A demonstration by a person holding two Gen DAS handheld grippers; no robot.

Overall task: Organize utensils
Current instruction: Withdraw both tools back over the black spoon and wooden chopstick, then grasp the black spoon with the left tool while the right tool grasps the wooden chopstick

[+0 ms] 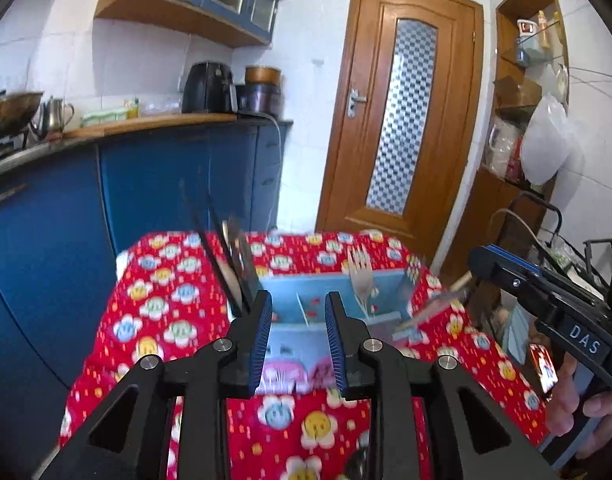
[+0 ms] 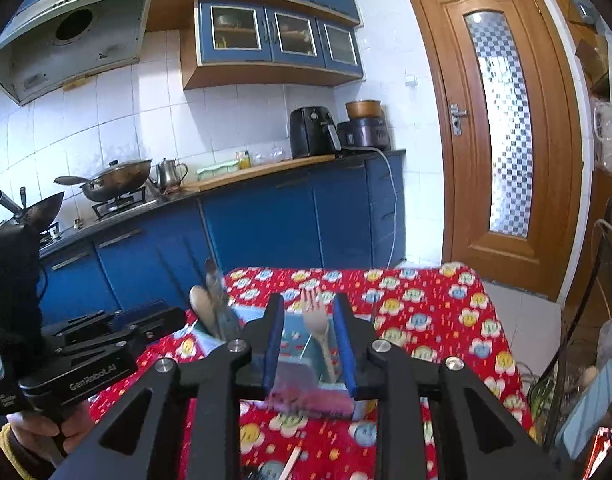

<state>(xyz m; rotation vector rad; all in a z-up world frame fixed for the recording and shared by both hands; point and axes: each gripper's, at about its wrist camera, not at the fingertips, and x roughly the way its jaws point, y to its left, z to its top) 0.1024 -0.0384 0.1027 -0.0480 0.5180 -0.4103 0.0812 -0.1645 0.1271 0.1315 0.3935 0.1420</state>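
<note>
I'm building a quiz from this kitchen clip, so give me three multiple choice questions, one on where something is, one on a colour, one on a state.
1. Where does the fork stand?
A. in the blue organizer box
B. on the stove
C. on the floor
2. What is the tablecloth's ground colour?
A. green
B. red
C. white
3. How are the left gripper's fingers?
A. clamped on a spoon
B. apart, holding nothing
C. clamped on the cloth

A: its tines rise from a compartment. B: red with flowers. B: only a gap shows between them.

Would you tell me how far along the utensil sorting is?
Done: a fork and spoon already stand in the blue organizer box. In hand: nothing; left gripper and right gripper are open, empty. Left: a pale stick-like utensil lies on the tablecloth.
</note>
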